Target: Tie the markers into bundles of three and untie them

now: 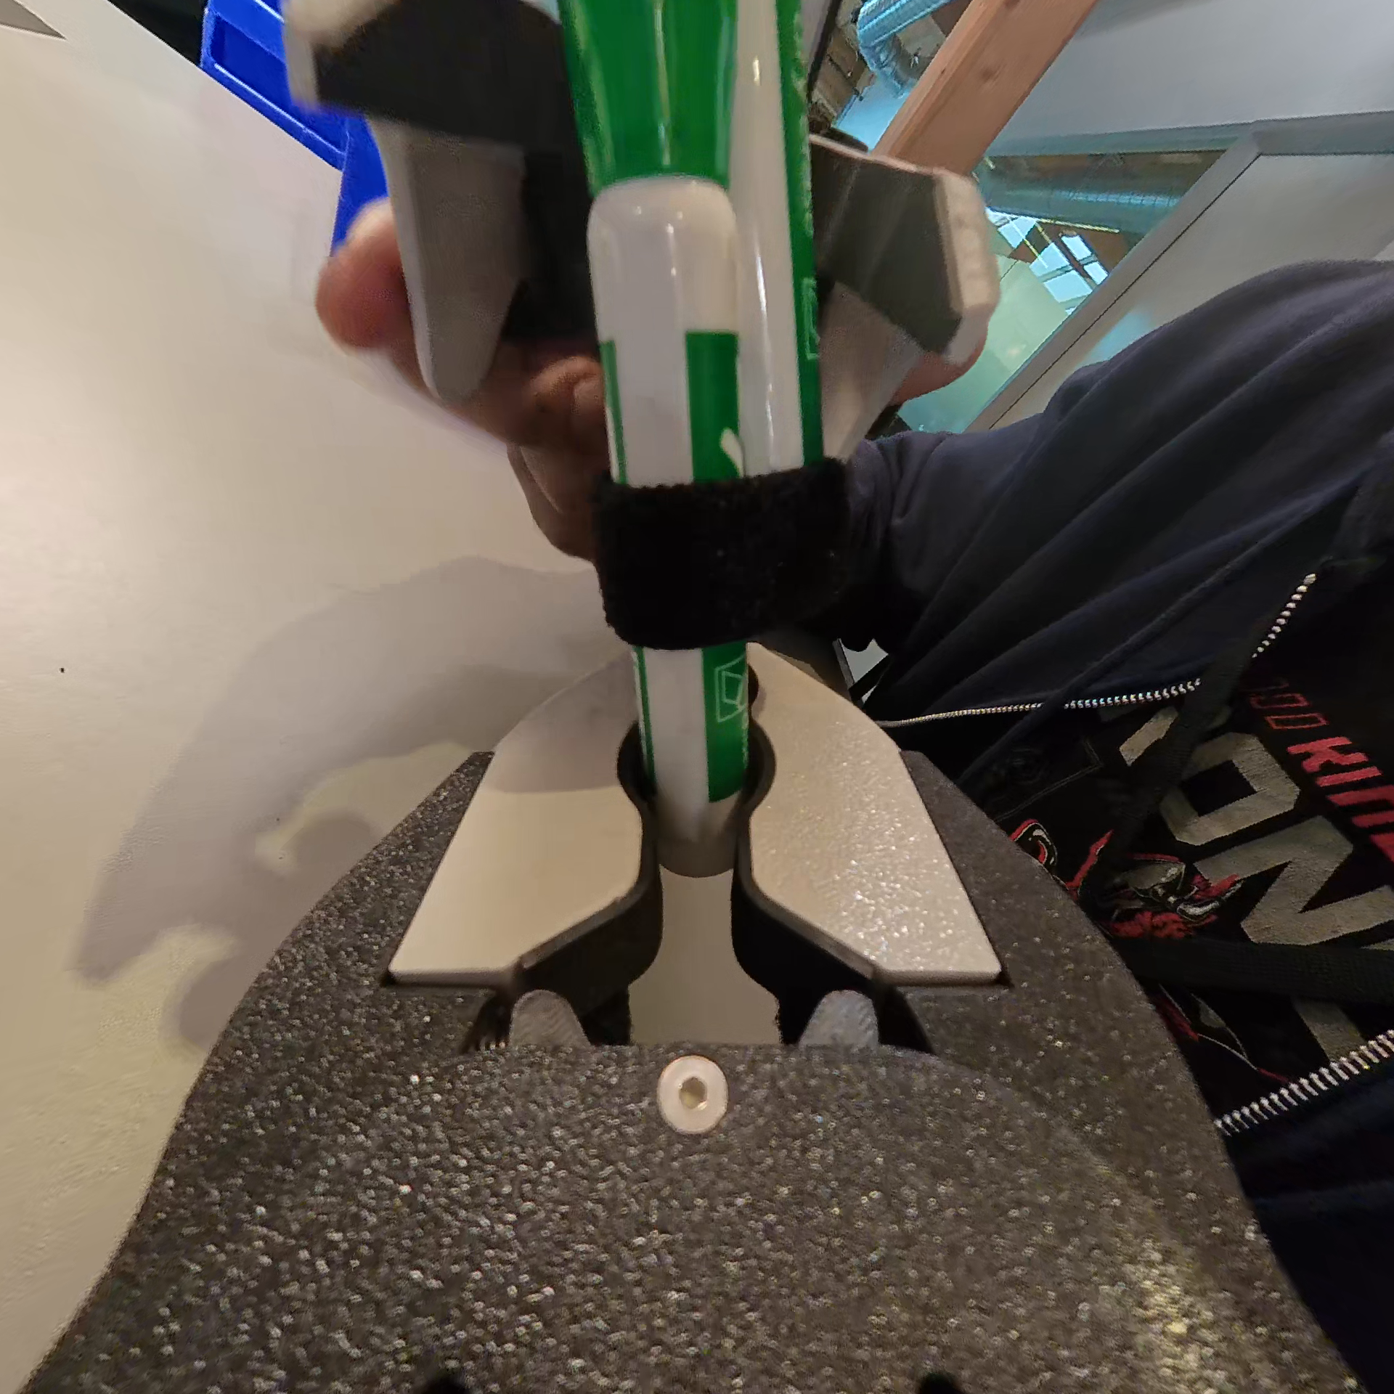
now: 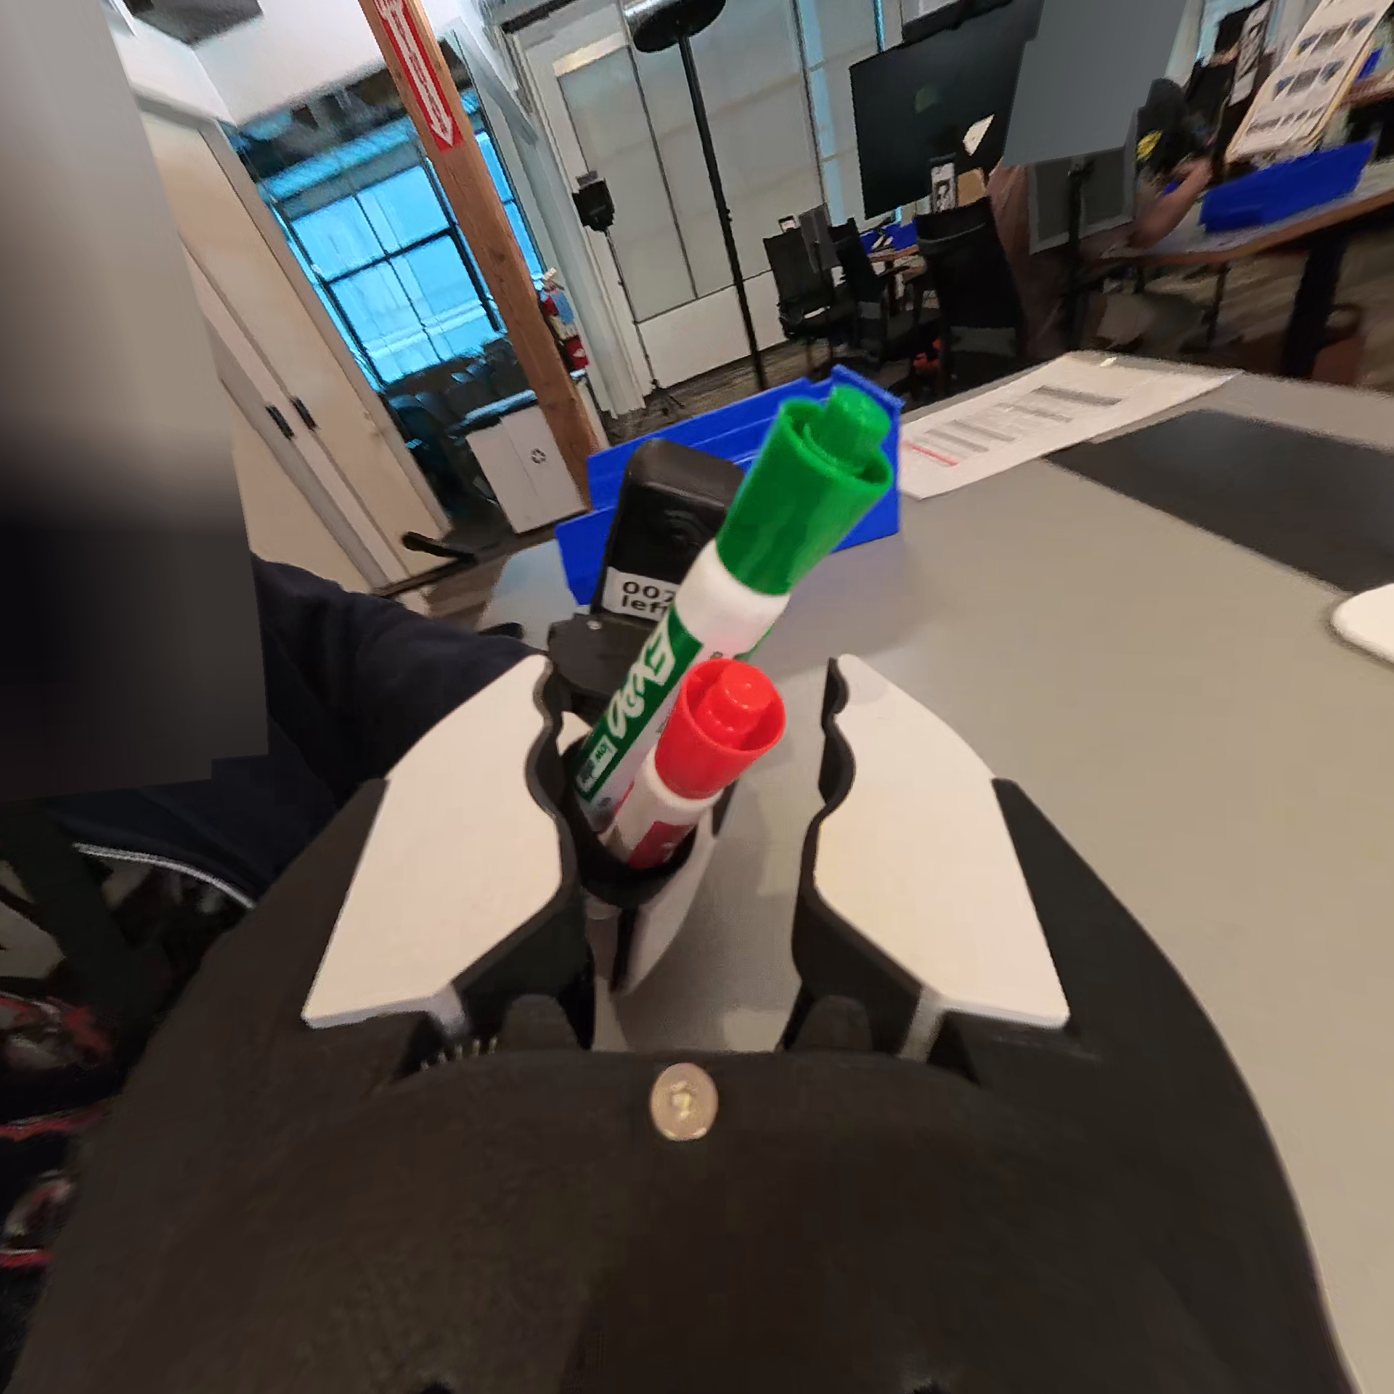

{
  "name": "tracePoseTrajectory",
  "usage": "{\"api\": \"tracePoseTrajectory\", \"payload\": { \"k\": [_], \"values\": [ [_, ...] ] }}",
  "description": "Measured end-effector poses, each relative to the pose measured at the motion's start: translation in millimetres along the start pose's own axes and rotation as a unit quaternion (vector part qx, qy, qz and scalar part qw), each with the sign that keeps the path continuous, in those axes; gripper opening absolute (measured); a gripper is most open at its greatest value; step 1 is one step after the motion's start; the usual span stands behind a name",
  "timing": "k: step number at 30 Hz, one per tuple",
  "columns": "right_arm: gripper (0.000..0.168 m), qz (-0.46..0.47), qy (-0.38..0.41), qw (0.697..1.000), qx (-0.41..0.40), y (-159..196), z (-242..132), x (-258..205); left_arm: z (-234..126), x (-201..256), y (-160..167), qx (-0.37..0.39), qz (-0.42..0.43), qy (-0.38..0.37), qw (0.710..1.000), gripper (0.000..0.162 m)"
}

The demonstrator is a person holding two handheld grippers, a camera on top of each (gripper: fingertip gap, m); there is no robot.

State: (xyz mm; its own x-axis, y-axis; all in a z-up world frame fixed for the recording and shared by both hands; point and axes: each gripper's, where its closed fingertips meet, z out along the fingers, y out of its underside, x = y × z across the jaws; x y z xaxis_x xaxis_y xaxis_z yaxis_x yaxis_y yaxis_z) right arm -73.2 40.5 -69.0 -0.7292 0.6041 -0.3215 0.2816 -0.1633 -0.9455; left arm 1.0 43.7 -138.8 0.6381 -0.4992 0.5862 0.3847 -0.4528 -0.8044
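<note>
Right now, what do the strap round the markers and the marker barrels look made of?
Black strap: looks like soft fabric, probably hook-and-loop; fuzzy matte nap, no shine. Green marker and red marker barrels: glossy hard plastic, judging by sharp highlights and printed wrap; caps look like the same moulded plastic, slightly less glossy.

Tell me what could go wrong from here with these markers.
1. The left gripper pinches only the markers' bottom ends, so the bundle could pivot or slip out.
2. The black strap sits low, and in the right view the green marker and red marker splay apart; one may slide free.
3. The right gripper is open around the bundle; closing off-centre could knock it sideways.
</note>
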Motion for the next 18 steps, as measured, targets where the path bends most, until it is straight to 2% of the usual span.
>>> {"api": "tracePoseTrajectory", "payload": {
  "k": [3,7,9,12,14,18],
  "values": [
    [0.078,-0.086,0.038,0.996,0.009,-19,-13,9,-1,-2,0,-0.002,0.000,-0.005,1.000,0.017],
    [0.083,-0.210,0.089,0.974,0.017,-48,-31,20,0,-3,1,-0.007,-0.002,-0.011,1.000,0.017],
    [0.084,-0.237,0.081,0.968,0.003,-48,-29,15,1,-4,3,-0.013,-0.007,-0.014,1.000,0.017],
    [0.076,-0.278,0.076,0.957,-0.026,-36,-21,7,0,-6,3,-0.015,-0.023,-0.017,0.999,0.017],
    [0.068,-0.319,0.087,0.943,-0.049,-27,-17,5,-1,-8,3,-0.013,-0.038,-0.017,0.999,0.017],
    [0.068,-0.382,0.122,0.912,-0.090,-17,-12,9,-1,-9,7,-0.023,-0.049,-0.022,0.998,0.017]
  ]
}}
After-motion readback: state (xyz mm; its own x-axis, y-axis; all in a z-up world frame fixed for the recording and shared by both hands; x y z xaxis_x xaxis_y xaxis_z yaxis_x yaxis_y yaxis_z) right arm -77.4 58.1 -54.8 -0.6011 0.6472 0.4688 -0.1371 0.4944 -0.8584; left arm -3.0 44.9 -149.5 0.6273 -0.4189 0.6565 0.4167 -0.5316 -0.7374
